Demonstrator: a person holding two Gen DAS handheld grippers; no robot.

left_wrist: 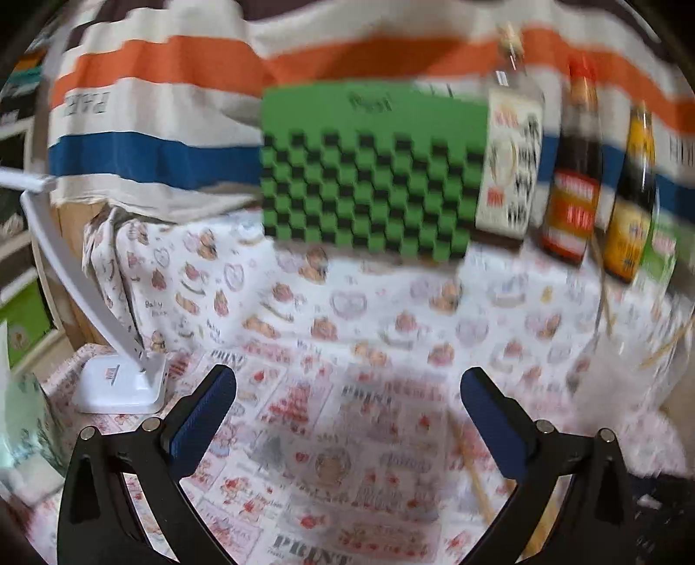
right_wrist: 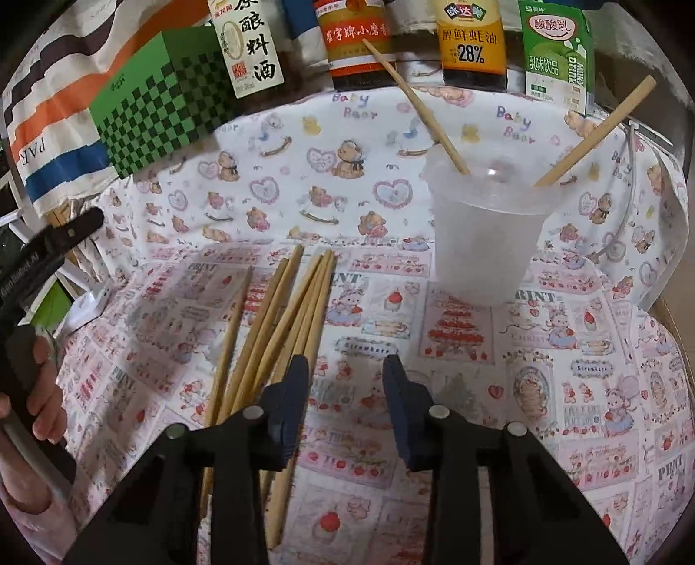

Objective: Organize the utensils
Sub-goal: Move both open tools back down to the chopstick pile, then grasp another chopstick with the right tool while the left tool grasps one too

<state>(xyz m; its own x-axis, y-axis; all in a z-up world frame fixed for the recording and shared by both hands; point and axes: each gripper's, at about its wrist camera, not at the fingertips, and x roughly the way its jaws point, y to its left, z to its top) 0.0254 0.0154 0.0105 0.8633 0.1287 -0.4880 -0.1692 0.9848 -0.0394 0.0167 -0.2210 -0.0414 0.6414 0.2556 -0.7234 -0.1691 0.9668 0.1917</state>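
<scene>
Bamboo chopsticks (right_wrist: pixel 278 330) — loose bundle left of plastic cup (right_wrist: pixel 486 234), two already stood inside. Right gripper (right_wrist: pixel 345 382) parted, empty, beside bundle; left gripper (left_wrist: pixel 347 391) agape, empty. Risk — several sticks pinched together, cup toppled.

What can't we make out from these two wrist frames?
- Left wrist view: motion blur makes the bottle labels unreadable and leaves the cup a faint smear.
- Right wrist view: the near ends of the loose chopsticks run under the right gripper; their exact count is unclear.
- Right wrist view: the top edge cuts off the bottle necks.
- Right wrist view: the left gripper is cropped by the left edge, fingertips unseen.
</scene>
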